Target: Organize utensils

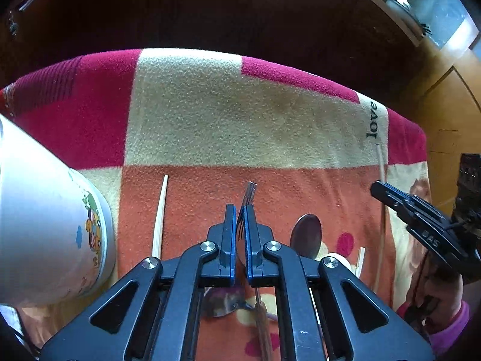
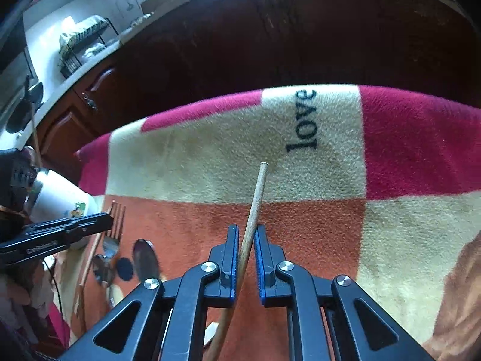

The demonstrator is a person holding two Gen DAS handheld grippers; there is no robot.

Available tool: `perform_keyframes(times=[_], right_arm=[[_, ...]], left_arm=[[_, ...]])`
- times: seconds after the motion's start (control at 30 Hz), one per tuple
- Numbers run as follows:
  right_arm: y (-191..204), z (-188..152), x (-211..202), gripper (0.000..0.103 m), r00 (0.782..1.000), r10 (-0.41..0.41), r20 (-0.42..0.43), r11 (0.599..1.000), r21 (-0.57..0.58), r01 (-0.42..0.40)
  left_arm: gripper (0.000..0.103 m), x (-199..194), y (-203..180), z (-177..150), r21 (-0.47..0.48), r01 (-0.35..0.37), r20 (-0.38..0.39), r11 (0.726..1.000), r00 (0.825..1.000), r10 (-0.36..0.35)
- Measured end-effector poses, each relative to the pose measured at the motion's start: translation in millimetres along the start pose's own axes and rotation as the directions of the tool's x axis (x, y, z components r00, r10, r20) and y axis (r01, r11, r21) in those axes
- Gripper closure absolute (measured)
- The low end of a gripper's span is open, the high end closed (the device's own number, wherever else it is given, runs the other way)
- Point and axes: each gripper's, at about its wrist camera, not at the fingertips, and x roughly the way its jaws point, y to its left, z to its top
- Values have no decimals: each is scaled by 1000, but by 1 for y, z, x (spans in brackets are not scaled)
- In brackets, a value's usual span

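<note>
Two claws work over the blanket-covered tabletop (image 1: 210, 114); the left claw (image 1: 239, 219) is clenched on a fork (image 1: 249, 194), whose tines stick out past the blue pads toward twelve o'clock, with the fork's lower part showing between the claw arms; the right claw (image 2: 246, 243) grips a wooden chopstick (image 2: 257, 198) between nearly closed jaws, its tip pointing to twelve o'clock, just short of the word "love" (image 2: 302, 120). In the left wrist view, a white cup (image 1: 51, 225) with a cartoon print lies tilted at nine o'clock; a pale chopstick (image 1: 159, 216) rests on the orange patch between cup and fork; a spoon (image 1: 306, 236) lies at four o'clock of the fork tines.
</note>
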Motion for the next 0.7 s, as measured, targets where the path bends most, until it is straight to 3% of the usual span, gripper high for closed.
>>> perform_keyframes(times=[0.37, 0.7], right_arm=[[28, -7, -76, 97, 988, 79, 130, 995, -69, -71], [71, -12, -120, 98, 976, 103, 192, 983, -170, -70]], left_arm=[[100, -72, -14, -30, 45, 88, 125, 995, 988, -93], [101, -131, -17, -64, 65, 140, 200, 988, 968, -150]])
